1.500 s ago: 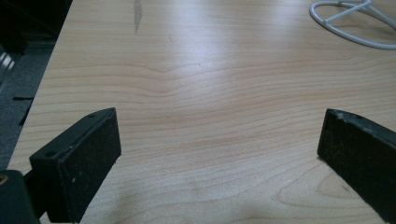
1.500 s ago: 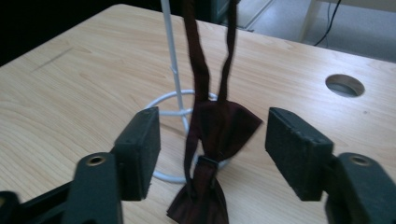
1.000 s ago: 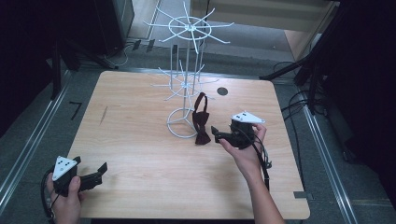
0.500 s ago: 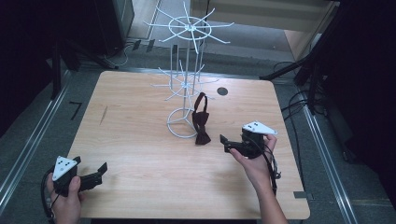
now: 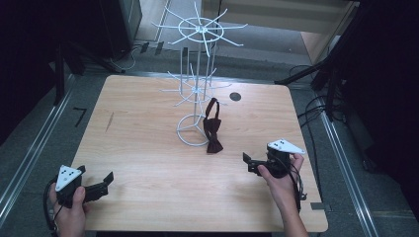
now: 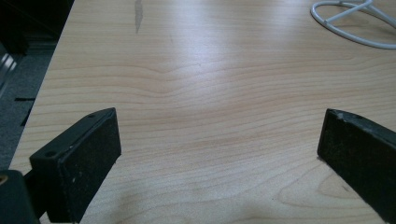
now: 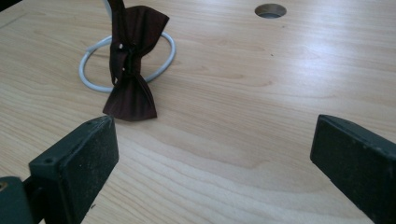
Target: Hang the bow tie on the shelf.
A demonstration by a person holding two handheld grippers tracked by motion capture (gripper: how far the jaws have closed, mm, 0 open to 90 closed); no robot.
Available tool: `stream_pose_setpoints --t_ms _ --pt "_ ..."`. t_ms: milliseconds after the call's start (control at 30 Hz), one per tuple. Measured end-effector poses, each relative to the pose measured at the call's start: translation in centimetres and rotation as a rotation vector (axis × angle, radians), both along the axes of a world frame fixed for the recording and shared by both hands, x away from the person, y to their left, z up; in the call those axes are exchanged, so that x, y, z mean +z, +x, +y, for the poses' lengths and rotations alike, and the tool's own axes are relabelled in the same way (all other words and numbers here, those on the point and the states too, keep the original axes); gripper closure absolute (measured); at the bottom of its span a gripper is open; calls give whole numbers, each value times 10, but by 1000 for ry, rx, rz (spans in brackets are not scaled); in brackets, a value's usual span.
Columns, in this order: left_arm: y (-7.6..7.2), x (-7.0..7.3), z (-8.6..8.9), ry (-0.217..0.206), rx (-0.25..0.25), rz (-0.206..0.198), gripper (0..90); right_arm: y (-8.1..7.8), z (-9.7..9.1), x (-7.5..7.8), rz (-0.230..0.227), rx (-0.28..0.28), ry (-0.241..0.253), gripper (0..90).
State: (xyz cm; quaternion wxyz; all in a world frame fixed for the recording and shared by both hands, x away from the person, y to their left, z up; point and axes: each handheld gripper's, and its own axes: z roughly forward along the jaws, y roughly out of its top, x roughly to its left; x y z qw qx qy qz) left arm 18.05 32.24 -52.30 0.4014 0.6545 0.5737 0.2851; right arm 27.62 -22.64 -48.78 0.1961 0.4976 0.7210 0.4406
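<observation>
A dark maroon bow tie [image 5: 213, 129] hangs by its strap from a low arm of the white wire stand [image 5: 196, 89], its lower end resting on the table beside the stand's ring base. In the right gripper view the bow tie [image 7: 131, 70] stands ahead and to the left, over the ring base [image 7: 88, 77]. My right gripper [image 5: 251, 164] is open with nothing in it, at the table's right front, apart from the tie. My left gripper [image 5: 101, 183] is open and empty at the front left corner. In the left gripper view the jaws stand wide apart over bare wood.
The wooden table [image 5: 148, 148] has a round cable hole [image 5: 235, 97] at the back right. A dark streak [image 5: 109, 121] marks the wood at the left. Cables [image 5: 316, 106] and dark frames lie on the floor around the table.
My right gripper has drawn back from beside the bow tie toward the front right of the table. The left gripper has stayed put.
</observation>
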Motion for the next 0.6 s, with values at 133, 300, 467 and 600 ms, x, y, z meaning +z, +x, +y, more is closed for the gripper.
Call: stream_pose_setpoints --t_ms 133,300,467,600 --pt "0 0 0 -1 0 0 1 -5 -9 -6 11 -11 12 0" --pt "0 0 0 -2 1 -2 1 -11 -22 -15 26 -33 13 0" --pt "0 0 0 0 1 0 1 -19 -37 -21 30 -58 15 0" --pt "0 0 0 1 2 0 1 -25 -50 -26 38 -83 15 0"
